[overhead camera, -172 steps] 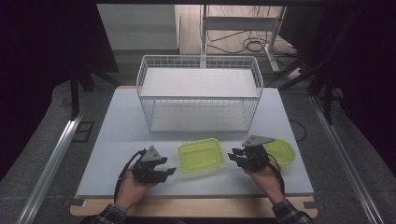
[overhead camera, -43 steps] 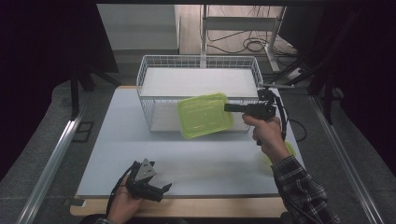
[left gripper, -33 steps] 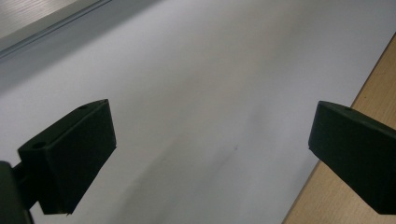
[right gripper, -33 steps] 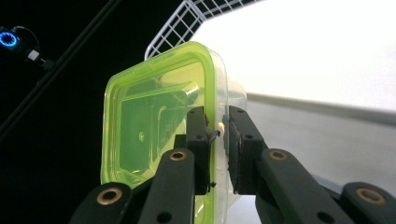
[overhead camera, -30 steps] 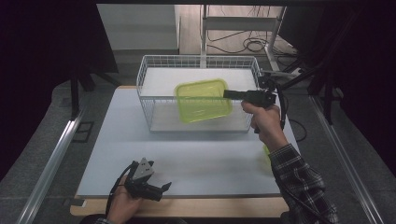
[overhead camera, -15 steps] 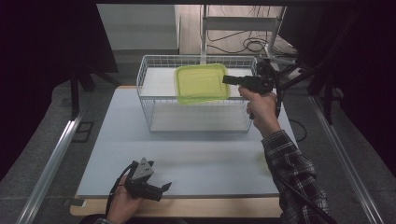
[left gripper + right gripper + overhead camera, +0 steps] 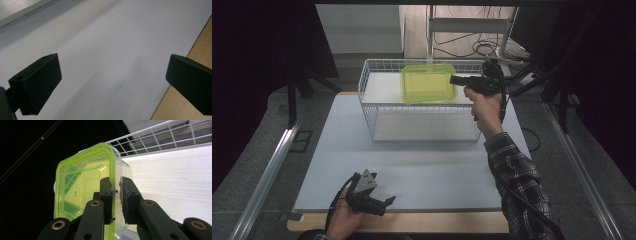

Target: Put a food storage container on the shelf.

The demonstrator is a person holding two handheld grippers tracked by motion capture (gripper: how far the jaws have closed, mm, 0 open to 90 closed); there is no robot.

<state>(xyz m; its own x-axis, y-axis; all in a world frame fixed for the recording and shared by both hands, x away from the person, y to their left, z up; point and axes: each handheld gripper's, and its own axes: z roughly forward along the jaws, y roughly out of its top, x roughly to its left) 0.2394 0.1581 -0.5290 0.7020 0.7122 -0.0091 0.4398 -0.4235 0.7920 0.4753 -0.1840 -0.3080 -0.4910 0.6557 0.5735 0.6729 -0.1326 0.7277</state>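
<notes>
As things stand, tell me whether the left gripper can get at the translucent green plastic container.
Probably not: the left gripper sits open at the table's near edge, while the container hangs over the wire basket, clamped in the right gripper.

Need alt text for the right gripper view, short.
The right hand-held gripper pinches the rim of a yellow-green plastic container, one black jaw inside the wall and one outside. Behind it are the white wire basket and its pale floor.
</notes>
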